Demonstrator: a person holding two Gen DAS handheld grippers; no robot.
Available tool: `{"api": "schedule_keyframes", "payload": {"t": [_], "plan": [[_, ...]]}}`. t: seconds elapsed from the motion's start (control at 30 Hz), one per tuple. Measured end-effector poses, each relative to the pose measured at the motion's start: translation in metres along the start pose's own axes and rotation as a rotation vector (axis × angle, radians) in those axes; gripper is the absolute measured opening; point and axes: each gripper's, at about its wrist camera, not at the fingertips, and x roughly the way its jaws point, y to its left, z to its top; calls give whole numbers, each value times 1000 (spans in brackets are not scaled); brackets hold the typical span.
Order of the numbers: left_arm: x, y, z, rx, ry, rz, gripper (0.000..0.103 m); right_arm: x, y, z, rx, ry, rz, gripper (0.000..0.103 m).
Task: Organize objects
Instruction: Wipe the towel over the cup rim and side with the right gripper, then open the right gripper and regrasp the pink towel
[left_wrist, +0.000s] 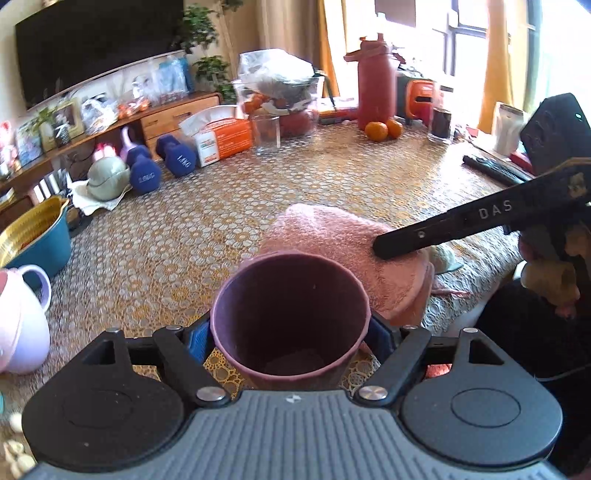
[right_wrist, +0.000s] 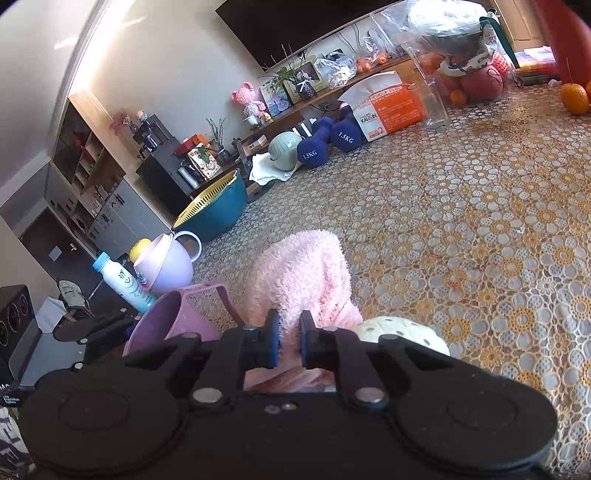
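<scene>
My left gripper (left_wrist: 290, 332) is shut on a mauve cup (left_wrist: 290, 317), upright with its mouth toward the camera, just above the lace tablecloth (left_wrist: 332, 177). The cup also shows at the left of the right wrist view (right_wrist: 162, 325). A pink fluffy towel (left_wrist: 343, 240) lies just beyond the cup. My right gripper (right_wrist: 290, 343) is nearly shut, pinching the near edge of the pink towel (right_wrist: 295, 273). Its black finger (left_wrist: 443, 229) rests on the towel in the left wrist view.
A lilac pitcher (right_wrist: 166, 266) and white bottle (right_wrist: 122, 280) stand at the table's left. A teal basin (right_wrist: 214, 206), blue dumbbells (right_wrist: 328, 140), orange tissue box (right_wrist: 388, 107), glass (left_wrist: 266, 133), red flask (left_wrist: 375, 85) and oranges (left_wrist: 382, 130) sit farther back.
</scene>
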Motion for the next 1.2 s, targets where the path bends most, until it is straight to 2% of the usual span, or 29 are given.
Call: {"api": "schedule_keyframes", "payload": {"t": [0.07, 0.2, 0.4, 0.53, 0.67, 0.7, 0.73, 0.9, 1.0, 1.13, 1.2], "plan": [[0, 1, 7, 98, 53, -55, 89, -1, 0, -1, -2, 1, 5, 12], [6, 0, 19, 273, 116, -88, 89, -2, 2, -3, -5, 1, 9, 12], [25, 4, 39, 360, 220, -173, 89, -1, 2, -4, 0, 3, 12, 13], [35, 10, 46, 336, 261, -211, 89, -1, 4, -4, -3, 7, 16, 13], [41, 18, 50, 264, 286, -239, 89, 0, 6, -5, -21, 14, 15, 13], [42, 19, 50, 246, 292, -237, 87, -1, 6, -5, -23, 14, 15, 13], [43, 21, 50, 225, 299, -235, 78, -1, 5, -5, -23, 14, 15, 13], [41, 29, 49, 72, 286, -191, 78, -5, 4, -8, -23, 2, 4, 11], [39, 41, 46, -92, 260, -153, 78, -9, 5, -7, -28, -19, -16, 10], [34, 60, 40, -399, 212, -122, 78, -17, 14, -2, -44, -65, -41, 7], [32, 64, 38, -495, 190, -97, 78, -21, 19, 1, -48, -88, -44, 5]]}}
